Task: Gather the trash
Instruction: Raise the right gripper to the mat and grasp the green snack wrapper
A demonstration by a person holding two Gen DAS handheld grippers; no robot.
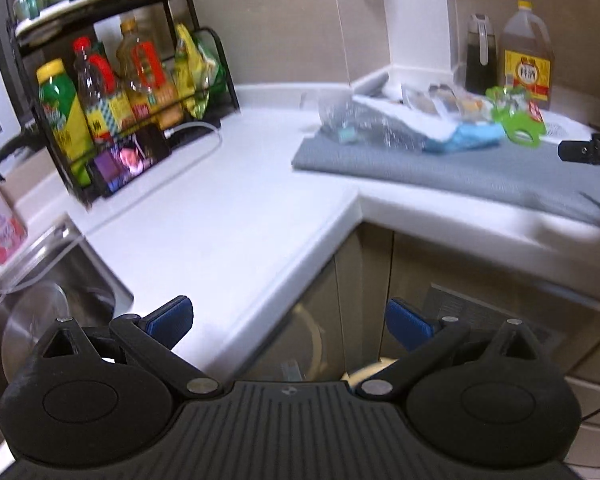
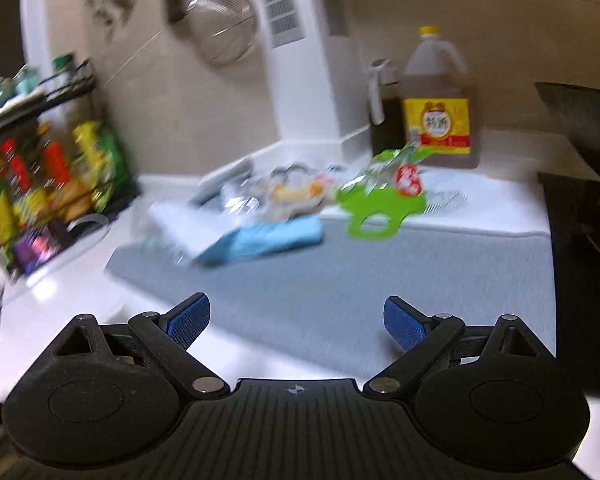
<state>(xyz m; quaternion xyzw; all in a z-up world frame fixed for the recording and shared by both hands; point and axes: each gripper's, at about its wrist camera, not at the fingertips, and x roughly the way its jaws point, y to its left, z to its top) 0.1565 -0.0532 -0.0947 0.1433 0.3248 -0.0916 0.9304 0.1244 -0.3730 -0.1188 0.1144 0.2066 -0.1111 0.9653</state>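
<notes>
Nothing looked collected yet: the trash [image 2: 284, 204], a heap of clear wrappers, a blue packet and a green wrapper, lay on the grey mat [image 2: 400, 280] at the back of the counter [image 1: 228, 208]. Both hand-held grippers were released and empty. The right hand-held gripper [image 2: 296, 322] hovered over the mat facing the heap, while the left hand-held gripper [image 1: 290, 322] hung off the counter's edge near the sink [image 1: 52, 304], well apart from it.

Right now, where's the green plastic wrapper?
In both views, the green plastic wrapper lies at the back right of the grey mat, just in front of the big yellow-labelled jug.
</notes>
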